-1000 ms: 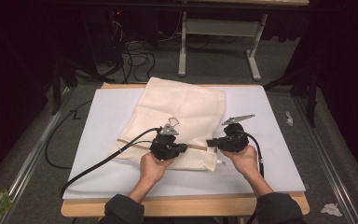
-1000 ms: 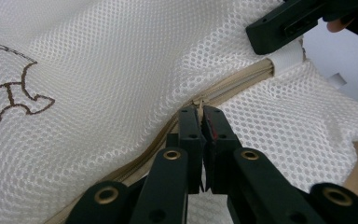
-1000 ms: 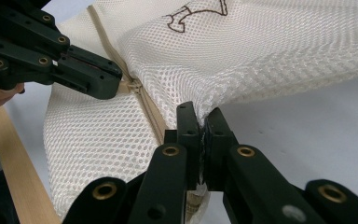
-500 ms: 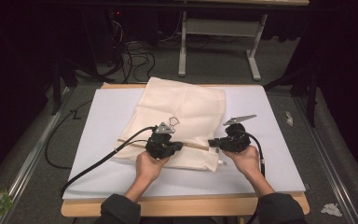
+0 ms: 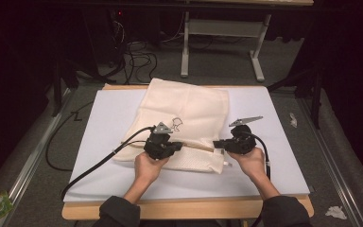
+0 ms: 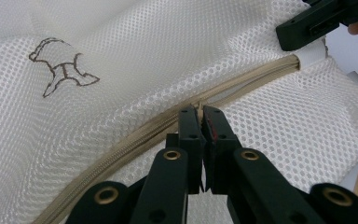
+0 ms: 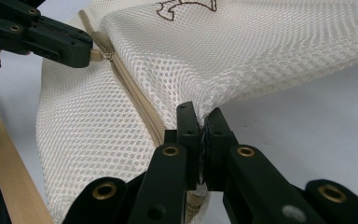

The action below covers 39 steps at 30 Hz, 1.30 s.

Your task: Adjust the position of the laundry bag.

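Currently, notes from my remote station, both hands on the rig.

Bag: cream mesh laundry bag [image 5: 184, 120] lies flat on the white board [image 5: 283, 156], reaching from the far edge to just short of the near edge, a little left of centre. Small dark printed figure [image 6: 60, 67] on top.

Zip: tan zip [image 6: 121, 140] runs across the bag's near part, roughly along the near edge of the board.

Left gripper [image 5: 163, 145]: jaws pressed together, pinching the small zip tab on the zip line, part way along. In the right gripper view I see its tip on the tan tab [image 7: 97, 55].

Right gripper [image 5: 231, 143]: jaws pressed together on the bag's corner at the right end of the zip; mesh bunches and lifts where they bite [image 7: 200, 105].

Step in hand, my reading: right side anchors the end while left draws the tab along the zip. Which way it should travel I cannot tell.

Risk, tab slip: the tab is small and thin; a pull at an angle to the zip could pop it out of the jaws.

Risk, anchor slip: mesh is slick and loose; a hard tug could drag the corner free, and the whole bag would slide across the board.

Risk, jam: slack mesh beside the teeth could catch in the slider if the zip line isn't kept taut.

Risk, tear: a jerk against a stuck slider could rip the netting.
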### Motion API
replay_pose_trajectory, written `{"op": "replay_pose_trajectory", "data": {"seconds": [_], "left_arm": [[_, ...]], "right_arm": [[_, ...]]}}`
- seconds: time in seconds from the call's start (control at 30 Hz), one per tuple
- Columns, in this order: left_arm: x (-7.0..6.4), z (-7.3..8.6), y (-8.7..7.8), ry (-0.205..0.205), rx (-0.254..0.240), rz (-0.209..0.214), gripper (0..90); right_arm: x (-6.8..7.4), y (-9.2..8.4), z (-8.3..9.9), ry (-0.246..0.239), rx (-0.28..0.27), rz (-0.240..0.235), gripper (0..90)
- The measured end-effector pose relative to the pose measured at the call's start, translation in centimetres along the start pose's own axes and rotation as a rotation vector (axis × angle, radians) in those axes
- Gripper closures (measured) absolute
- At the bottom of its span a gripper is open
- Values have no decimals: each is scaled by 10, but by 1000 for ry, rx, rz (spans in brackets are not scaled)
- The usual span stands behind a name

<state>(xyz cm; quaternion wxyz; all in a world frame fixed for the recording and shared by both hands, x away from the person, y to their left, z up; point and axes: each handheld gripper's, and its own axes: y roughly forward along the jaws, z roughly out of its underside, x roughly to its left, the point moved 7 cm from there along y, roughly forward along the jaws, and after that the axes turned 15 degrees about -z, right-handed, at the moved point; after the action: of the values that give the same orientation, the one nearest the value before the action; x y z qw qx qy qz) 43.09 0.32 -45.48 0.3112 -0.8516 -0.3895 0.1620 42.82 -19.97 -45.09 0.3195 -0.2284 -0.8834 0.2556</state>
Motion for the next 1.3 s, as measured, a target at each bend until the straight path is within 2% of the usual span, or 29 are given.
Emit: {"op": "replay_pose_trajectory", "data": {"seconds": [0.13, 0.23, 0.6, 0.87, 0.97, 1.07, 1.13, 1.3], "left_arm": [[5, 3, -1, -5, 6, -17, 872], [9, 4, -2, -14, 5, -16, 872], [13, 4, -4, -16, -13, -21, 872], [22, 2, -9, -37, -25, -27, 873], [23, 4, -8, -40, -22, -27, 873], [25, 4, -9, -37, -22, -30, 873], [26, 4, -12, -47, -33, -34, 873], [34, 10, -14, -63, -23, -48, 873]], "right_arm": [[-1, 0, 0, -1, -2, 4, 892], [-4, -1, 1, 4, -4, 7, 891], [-8, 1, 2, 10, -3, 24, 892], [-11, -2, 0, 13, -6, 44, 892], [-11, -3, -1, -9, -6, 71, 893], [-13, -2, -2, -7, -11, 68, 892], [-13, -1, -2, -6, -13, 68, 892], [-14, -2, -2, -10, -12, 78, 892]]}}
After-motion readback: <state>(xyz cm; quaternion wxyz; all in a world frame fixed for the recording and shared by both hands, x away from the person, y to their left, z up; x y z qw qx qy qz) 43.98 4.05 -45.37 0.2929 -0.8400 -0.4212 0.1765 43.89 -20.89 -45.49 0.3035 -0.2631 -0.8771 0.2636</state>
